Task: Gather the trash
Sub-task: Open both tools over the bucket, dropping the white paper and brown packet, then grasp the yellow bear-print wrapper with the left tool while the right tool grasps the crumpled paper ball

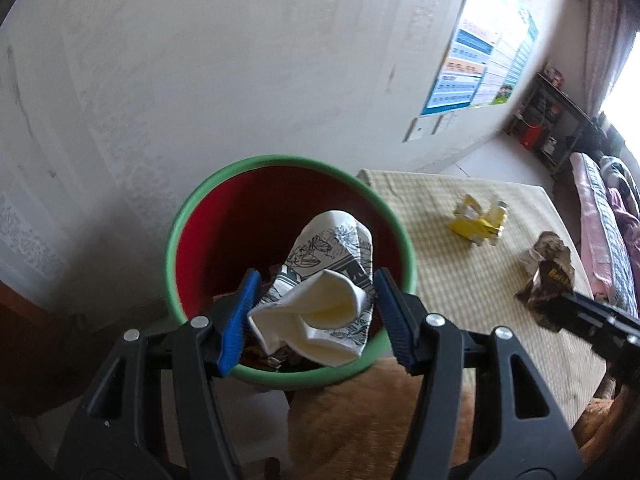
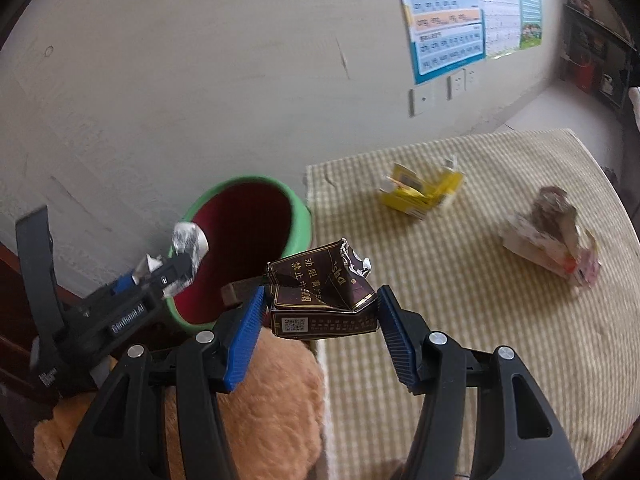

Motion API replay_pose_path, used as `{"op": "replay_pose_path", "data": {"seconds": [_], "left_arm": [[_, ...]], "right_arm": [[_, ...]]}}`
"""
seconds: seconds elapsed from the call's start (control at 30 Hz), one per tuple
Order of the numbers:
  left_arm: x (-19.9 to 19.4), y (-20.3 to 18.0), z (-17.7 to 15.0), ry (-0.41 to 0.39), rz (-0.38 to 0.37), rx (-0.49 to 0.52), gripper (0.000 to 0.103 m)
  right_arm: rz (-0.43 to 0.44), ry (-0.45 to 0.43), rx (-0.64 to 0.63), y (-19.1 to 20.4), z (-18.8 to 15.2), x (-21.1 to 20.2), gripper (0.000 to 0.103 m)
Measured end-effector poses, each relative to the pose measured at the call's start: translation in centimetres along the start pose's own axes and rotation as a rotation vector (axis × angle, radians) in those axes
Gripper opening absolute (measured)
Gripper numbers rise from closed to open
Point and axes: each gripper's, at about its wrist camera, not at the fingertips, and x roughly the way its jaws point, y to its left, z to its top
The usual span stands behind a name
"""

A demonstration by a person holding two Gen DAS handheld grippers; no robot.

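Observation:
My left gripper (image 1: 316, 304) is shut on a crushed white paper cup (image 1: 324, 300) with a black print, held over the mouth of a bin (image 1: 176, 240) that is green outside and red inside. Wrappers lie at the bin's bottom. My right gripper (image 2: 320, 312) is shut on a crumpled dark brown cigarette pack (image 2: 320, 300), above the table's left edge, right of the bin (image 2: 302, 216). The left gripper (image 2: 160, 276) with the cup (image 2: 188, 248) shows at the left. A crushed yellow box (image 2: 420, 194) and a crumpled pink-brown wrapper (image 2: 552, 236) lie on the table.
A beige checked tablecloth (image 2: 440, 320) covers the table beside a white wall. An orange fuzzy cushion (image 2: 248, 392) sits under my right gripper. A poster (image 2: 452, 12) and wall sockets hang behind. A shelf (image 1: 556, 120) and bedding stand at the far right.

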Motion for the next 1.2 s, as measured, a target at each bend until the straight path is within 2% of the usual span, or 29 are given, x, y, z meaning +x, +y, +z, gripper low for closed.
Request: {"op": "replay_pose_path", "data": {"seconds": [0.23,0.5,0.57,0.6,0.7,0.77,0.83,0.93,1.0,1.07,1.13,1.2], "left_arm": [[0.7,2.2,-0.3,0.017,0.032,-0.041,0.056],[1.6,4.4,-0.5,0.044,0.052,-0.111,0.056],[2.0,5.2,-0.5,0.057,0.042,-0.145,0.066],[2.1,5.4,-0.6,0.064,0.034,-0.157,0.074],[2.3,5.5,-0.8,0.071,0.034,-0.165,0.074],[2.4,5.2,-0.9,0.083,0.039,-0.15,0.074],[2.6,5.0,-0.8,0.086,0.041,-0.143,0.074],[2.8,4.6,-0.9,0.095,0.042,-0.137,0.074],[2.8,4.3,-1.1,0.102,0.04,-0.129,0.074],[2.8,3.5,-1.0,0.097,0.04,-0.115,0.074],[2.6,2.6,-0.9,0.087,0.047,-0.095,0.074],[2.4,1.4,-0.6,0.079,0.044,-0.07,0.074]], "right_arm": [[0.128,0.014,-0.009,3.2,2.6,2.0,0.056],[0.243,0.06,-0.005,5.8,3.9,5.1,0.057],[0.278,0.076,0.007,5.9,4.1,5.6,0.06],[0.294,0.075,0.016,5.8,4.2,5.8,0.067],[0.311,0.068,0.028,5.3,4.3,5.8,0.069],[0.284,0.044,0.023,4.4,4.1,5.2,0.069],[0.215,0.003,0.018,2.4,3.7,4.1,0.069],[0.016,-0.06,0.028,-2.6,3.6,2.5,0.069],[-0.172,-0.095,0.05,-7.1,3.8,1.3,0.069],[-0.265,-0.118,0.124,-11.7,4.1,0.4,0.069],[-0.326,-0.09,0.209,-15.9,4.5,0.5,0.069],[-0.341,-0.042,0.28,-19.1,4.8,1.4,0.069]]}}
